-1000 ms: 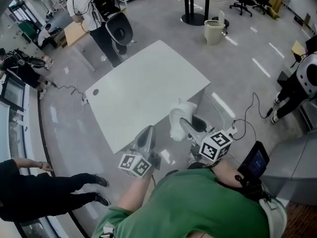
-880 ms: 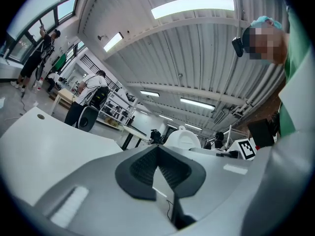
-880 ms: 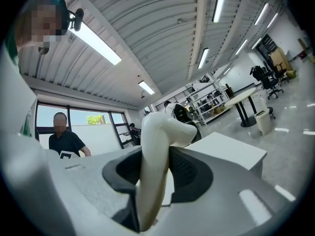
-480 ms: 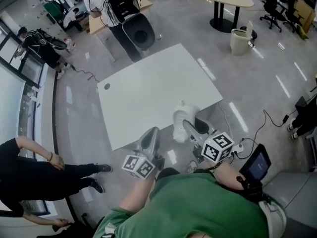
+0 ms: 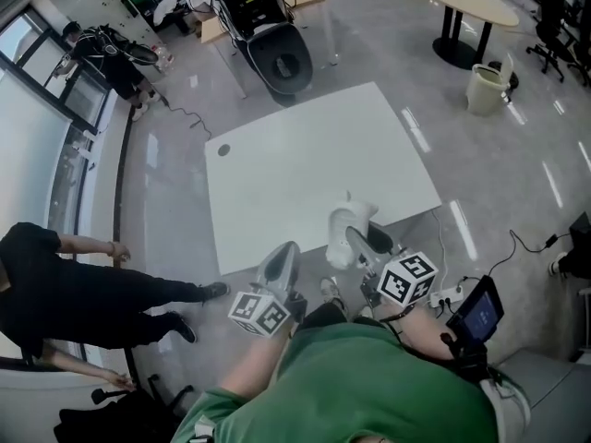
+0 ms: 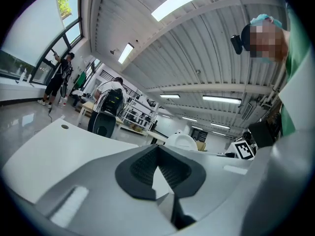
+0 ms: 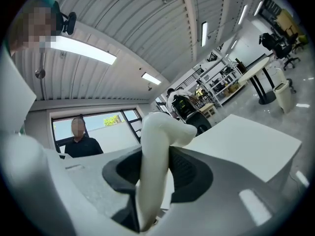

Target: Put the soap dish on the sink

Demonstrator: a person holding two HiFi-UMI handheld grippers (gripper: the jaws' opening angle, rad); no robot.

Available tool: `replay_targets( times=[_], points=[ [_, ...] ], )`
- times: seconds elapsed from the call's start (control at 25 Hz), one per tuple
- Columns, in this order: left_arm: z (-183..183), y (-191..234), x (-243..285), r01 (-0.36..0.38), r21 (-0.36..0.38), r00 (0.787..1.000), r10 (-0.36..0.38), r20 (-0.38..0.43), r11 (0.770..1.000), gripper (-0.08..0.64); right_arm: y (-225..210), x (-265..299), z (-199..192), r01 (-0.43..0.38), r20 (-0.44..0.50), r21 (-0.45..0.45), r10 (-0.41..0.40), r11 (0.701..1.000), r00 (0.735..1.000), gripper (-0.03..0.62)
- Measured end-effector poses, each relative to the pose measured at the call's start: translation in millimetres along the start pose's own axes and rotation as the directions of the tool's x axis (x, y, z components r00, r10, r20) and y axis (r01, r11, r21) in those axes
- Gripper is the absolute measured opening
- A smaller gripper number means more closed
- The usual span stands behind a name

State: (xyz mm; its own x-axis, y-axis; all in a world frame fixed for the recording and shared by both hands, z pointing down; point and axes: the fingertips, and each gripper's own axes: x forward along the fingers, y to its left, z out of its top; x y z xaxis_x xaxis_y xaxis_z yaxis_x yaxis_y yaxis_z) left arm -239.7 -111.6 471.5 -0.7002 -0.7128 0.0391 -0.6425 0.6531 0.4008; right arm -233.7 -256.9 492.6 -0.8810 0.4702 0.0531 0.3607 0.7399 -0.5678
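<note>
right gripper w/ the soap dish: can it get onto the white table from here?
Probably yes. The right gripper holds the soap dish in its jaws by the near edge of the white table. The top ahead looks bare, and the left gripper sits off to the side.

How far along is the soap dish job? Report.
Done: the soap dish is picked up, clamped in the right gripper. In hand: it hangs by the white table; the left gripper is shut, empty. Left: setting it on a sink; none in view.
</note>
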Motion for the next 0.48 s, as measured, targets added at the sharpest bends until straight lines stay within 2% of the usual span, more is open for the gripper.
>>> replay_targets(
  times=[0.2,0.48],
  points=[
    [-7.3,6.1,13.4,0.010,-0.038,1.000,-0.010,0.012,0.999,0.000,-8.6,3.9,-4.9,0.017,-0.044,-0.019,-0.018,1.000,0.999,0.141],
    [18.7,31.7,64.4,0.052,-0.070,0.997,-0.048,0.055,0.996,0.000,-28.7,48.2,24.0,0.038,-0.063,-0.058,-0.042,0.998,0.997,0.141]
  ],
)
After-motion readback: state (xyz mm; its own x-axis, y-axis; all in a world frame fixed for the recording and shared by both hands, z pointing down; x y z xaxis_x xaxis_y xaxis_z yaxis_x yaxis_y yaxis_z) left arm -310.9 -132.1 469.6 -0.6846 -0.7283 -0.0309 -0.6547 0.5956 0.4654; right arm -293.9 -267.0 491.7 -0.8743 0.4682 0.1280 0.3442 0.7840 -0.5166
